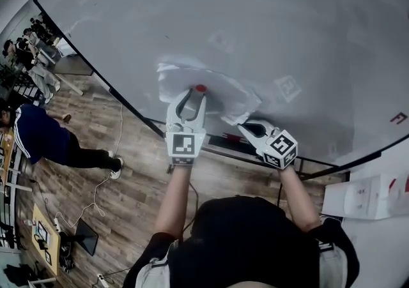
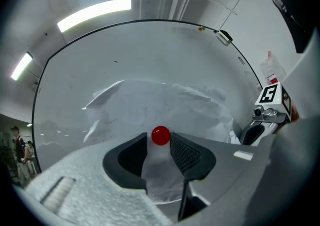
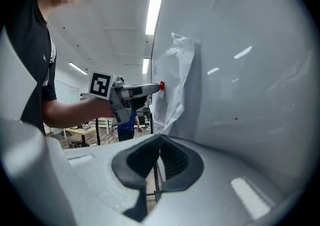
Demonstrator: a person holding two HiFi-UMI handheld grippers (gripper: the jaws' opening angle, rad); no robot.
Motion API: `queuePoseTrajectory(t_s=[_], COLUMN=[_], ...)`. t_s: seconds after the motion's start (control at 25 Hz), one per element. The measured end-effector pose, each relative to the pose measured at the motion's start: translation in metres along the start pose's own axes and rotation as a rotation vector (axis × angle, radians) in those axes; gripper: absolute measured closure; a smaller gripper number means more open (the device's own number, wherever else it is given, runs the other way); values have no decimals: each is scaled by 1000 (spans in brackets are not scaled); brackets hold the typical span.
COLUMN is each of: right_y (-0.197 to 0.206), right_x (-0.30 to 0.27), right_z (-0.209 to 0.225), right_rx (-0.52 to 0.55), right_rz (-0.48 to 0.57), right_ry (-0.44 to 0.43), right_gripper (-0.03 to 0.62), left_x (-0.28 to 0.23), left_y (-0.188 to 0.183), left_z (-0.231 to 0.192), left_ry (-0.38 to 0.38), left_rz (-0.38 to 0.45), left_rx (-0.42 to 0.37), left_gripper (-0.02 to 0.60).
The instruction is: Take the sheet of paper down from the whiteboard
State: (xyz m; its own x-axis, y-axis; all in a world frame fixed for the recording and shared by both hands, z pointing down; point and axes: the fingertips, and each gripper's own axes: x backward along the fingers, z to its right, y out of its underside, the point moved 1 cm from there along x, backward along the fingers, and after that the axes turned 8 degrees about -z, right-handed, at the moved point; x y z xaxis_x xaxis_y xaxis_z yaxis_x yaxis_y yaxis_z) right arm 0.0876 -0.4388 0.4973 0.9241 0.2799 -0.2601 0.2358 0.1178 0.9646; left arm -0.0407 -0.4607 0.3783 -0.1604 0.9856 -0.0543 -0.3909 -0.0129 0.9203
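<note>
On the big white whiteboard (image 1: 300,31) the crumpled white paper sheet (image 1: 220,89) hangs under a round red magnet (image 1: 200,88), straddled by the left gripper's (image 1: 193,94) released fingers, the right gripper's (image 1: 242,126) clenched empty nearby: nothing is removed yet.

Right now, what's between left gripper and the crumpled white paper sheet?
A round red magnet on the paper sheet, between the open left gripper's jaws; left gripper view.

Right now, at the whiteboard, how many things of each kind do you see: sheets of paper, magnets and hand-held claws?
Crumpled white sheet of paper: 1
Small round red magnet: 1
Hand-held white claws with marker cubes: 2, the left claw and the right claw
Total: 4
</note>
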Motion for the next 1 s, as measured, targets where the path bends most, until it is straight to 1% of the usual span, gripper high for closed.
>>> queuePoseTrajectory(t_s=[0.08,0.2,0.4,0.56,0.72,0.88,1.0], right_y=[0,1,1,1,1,1,0], right_x=[0,-1,-2,-2,0,1,1], right_z=[1,2,3,2,3,3,3], right_rx=[1,3,6,2,1,0,3], right_rz=[-1,-3,-8,-9,-8,-7,-8], right_ry=[-3,-8,-19,-27,-26,-27,-25], right_gripper=[589,589,589,589,589,589,589], left_x=[-2,-4,-7,-10,-12,-12,-12], left_y=[-2,-4,-2,-3,-4,-3,-3], left_z=[-1,0,2,4,2,1,1], left_ry=[-1,-5,-15,-23,-39,-34,-29], left_rz=[1,12,-6,7,0,15,21], left_rx=[4,2,7,11,24,49,49], left_gripper=[436,436,436,436,440,449,449])
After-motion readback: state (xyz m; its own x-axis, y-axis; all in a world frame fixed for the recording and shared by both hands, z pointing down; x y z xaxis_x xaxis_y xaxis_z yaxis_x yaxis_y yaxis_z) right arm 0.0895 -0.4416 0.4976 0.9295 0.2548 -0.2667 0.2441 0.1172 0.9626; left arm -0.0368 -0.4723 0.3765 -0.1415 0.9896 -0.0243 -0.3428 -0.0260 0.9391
